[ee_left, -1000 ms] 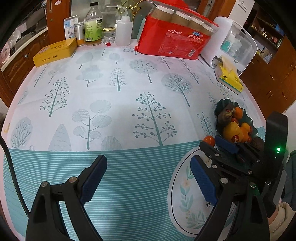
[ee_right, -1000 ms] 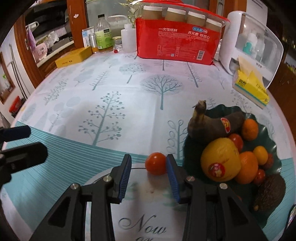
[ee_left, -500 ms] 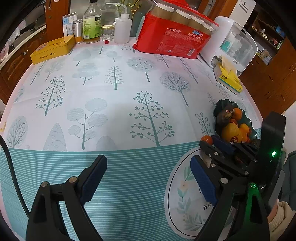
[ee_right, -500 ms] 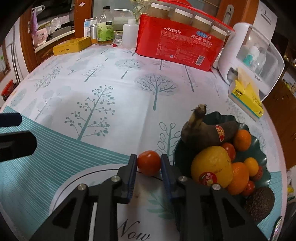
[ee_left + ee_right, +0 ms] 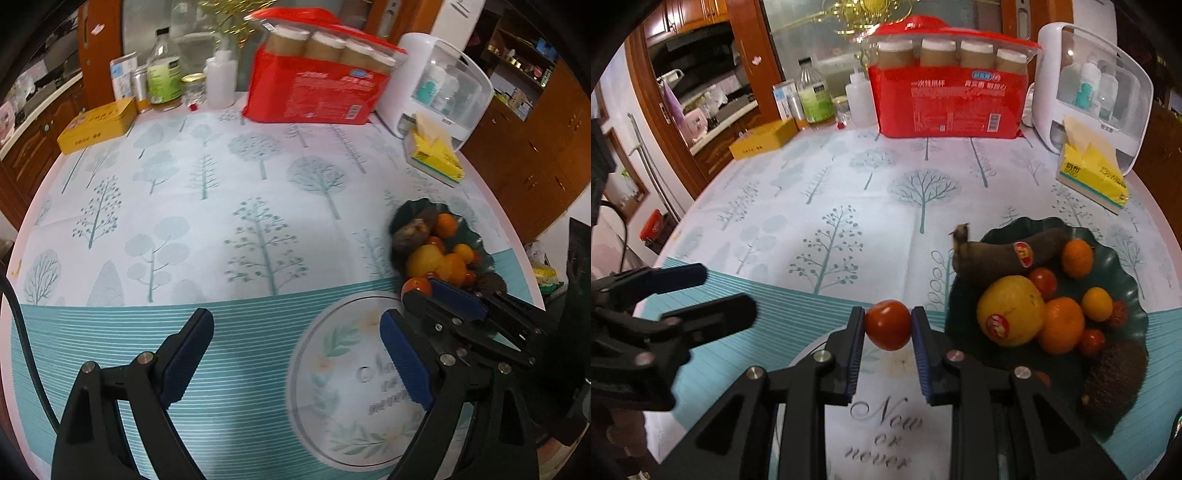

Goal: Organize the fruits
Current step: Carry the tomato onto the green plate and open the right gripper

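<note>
My right gripper is shut on a red tomato and holds it above the tablecloth, just left of the dark green fruit bowl. The bowl holds a brown banana, a yellow fruit, oranges, small tomatoes and an avocado. In the left wrist view the tomato sits in the right gripper beside the bowl. My left gripper is open and empty over the striped cloth.
A red pack of paper cups, a white dispenser, a yellow tissue pack, a yellow box and bottles stand along the table's far edge. A round printed mat lies near the front.
My right gripper closed on the tomato and lifted it off the table. My left gripper stayed open and shifted slightly.
</note>
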`<state>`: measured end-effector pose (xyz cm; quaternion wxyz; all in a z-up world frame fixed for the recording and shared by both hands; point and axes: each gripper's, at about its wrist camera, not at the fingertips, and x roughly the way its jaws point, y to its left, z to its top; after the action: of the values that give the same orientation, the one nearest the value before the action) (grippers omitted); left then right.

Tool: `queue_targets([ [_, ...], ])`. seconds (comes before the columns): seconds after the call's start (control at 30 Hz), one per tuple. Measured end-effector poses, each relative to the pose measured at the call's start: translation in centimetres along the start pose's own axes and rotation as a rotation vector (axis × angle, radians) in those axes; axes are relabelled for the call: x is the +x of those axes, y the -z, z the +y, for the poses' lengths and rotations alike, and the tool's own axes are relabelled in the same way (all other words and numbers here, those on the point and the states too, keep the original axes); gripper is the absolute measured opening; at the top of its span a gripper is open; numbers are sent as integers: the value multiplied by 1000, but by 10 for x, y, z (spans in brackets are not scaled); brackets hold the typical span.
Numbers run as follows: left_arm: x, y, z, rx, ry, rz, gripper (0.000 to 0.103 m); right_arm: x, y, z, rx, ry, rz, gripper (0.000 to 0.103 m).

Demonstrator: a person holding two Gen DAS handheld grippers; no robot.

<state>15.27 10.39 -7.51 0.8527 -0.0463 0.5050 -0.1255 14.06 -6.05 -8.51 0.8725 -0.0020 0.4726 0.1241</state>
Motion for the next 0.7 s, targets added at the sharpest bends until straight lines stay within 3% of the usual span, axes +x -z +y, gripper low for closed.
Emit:
queue_targets([
  [0.43, -18, -32, -123, 77, 12, -51, 94, -95, -11, -96, 38, 14, -127, 26],
  [0.5, -17, -40, -139, 74, 4, -63, 101, -105, -17, -109, 30, 17, -147, 26],
  [0.7, -2, -65, -177, 45, -5, -83, 102, -110, -36, -152, -18, 26, -181, 26],
])
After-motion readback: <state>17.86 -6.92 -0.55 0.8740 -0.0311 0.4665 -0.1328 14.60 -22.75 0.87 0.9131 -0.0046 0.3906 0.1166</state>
